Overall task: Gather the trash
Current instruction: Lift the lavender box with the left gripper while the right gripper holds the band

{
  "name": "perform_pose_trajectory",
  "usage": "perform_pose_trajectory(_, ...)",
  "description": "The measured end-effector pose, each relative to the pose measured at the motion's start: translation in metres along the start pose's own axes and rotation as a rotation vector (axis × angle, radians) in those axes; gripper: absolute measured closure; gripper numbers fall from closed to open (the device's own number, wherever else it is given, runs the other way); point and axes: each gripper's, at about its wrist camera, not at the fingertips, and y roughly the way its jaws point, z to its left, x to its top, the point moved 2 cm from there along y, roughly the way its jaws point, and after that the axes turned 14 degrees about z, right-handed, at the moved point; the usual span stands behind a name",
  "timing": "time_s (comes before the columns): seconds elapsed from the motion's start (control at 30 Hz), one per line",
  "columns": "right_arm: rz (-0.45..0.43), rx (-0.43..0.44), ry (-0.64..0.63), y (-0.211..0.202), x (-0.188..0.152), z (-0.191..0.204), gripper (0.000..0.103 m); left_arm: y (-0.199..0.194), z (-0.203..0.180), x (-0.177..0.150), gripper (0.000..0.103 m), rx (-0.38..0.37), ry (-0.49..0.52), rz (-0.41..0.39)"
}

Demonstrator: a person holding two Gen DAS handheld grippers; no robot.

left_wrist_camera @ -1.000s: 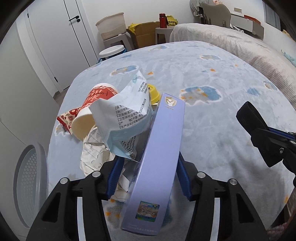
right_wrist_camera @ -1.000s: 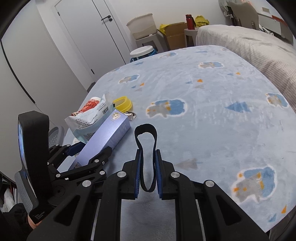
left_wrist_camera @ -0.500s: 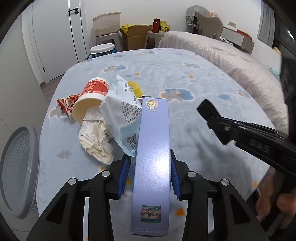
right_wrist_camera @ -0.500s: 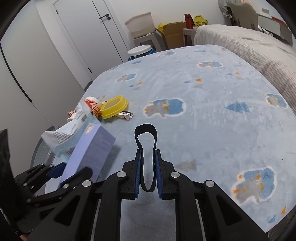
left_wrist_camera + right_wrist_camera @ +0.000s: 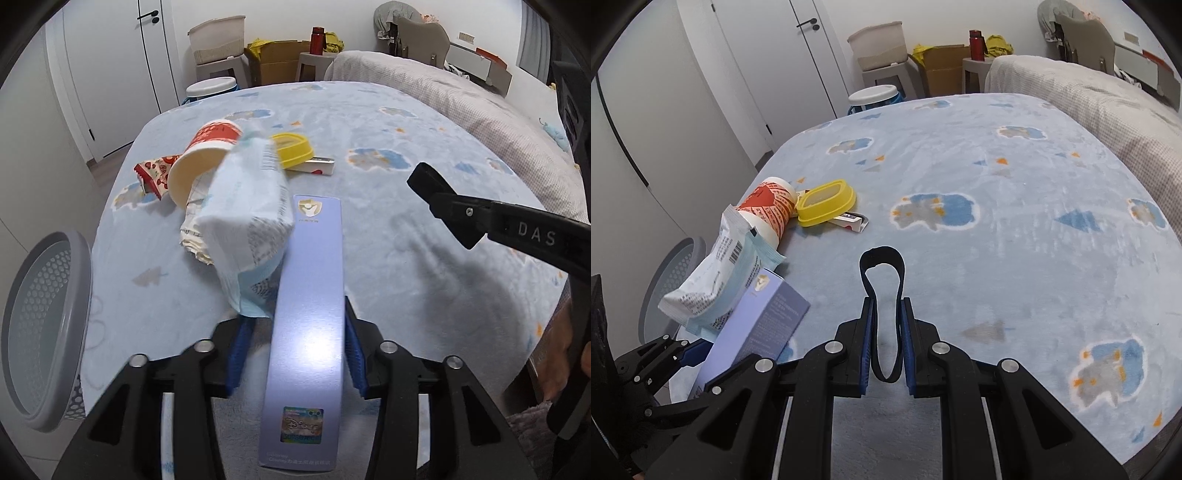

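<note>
Left wrist view: the left gripper holds a long lilac carton between its blue pads, with the corner of a white-and-blue wrapper caught at the left pad; the jaws are opening around both. Beyond the carton, on the blue blanket, lie a red paper cup, a yellow lid and a small flat packet; a grey perforated basket stands left of the carton, off the bed's edge. Right wrist view: the right gripper is pressed together on a black strap loop, to the right of the carton. Risk: because the jaws are easing apart while the carton appears to hang over the blanket and not the basket, carton and wrapper could slip out short of the rim; the wrapper, pinched only at a corner, seems likeliest to go first.
</note>
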Motion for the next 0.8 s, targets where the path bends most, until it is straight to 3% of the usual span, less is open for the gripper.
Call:
perform_pose_trajectory(0.07,-0.002,-0.001,-0.002,0.000,0.000,0.001,0.086,-0.001,0.001,-0.002,0.051,0.006,-0.002,0.003)
perform_pose_trajectory(0.13,-0.001,0.001,-0.002,0.001,0.000,0.001,0.086,-0.003,0.002,-0.006,0.041,0.017,-0.002,0.003)
perform_pose_trajectory(0.5,-0.009,0.021,-0.011,-0.003,0.000,0.005,0.086,-0.014,0.006,-0.032,0.041,0.026,-0.028,0.022)
perform_pose_trajectory(0.57,-0.012,0.023,-0.011,-0.004,0.000,0.005,0.086,-0.015,0.004,-0.034,0.045,0.019,-0.028,0.024)
perform_pose_trajectory(0.63,-0.015,0.026,-0.011,-0.005,0.000,0.004,0.086,-0.015,0.003,-0.036,0.060,0.014,-0.027,0.038)
perform_pose_trajectory(0.8,-0.022,0.029,-0.009,-0.007,-0.001,0.005,0.086,-0.012,-0.003,-0.037,0.068,0.001,-0.015,0.051)
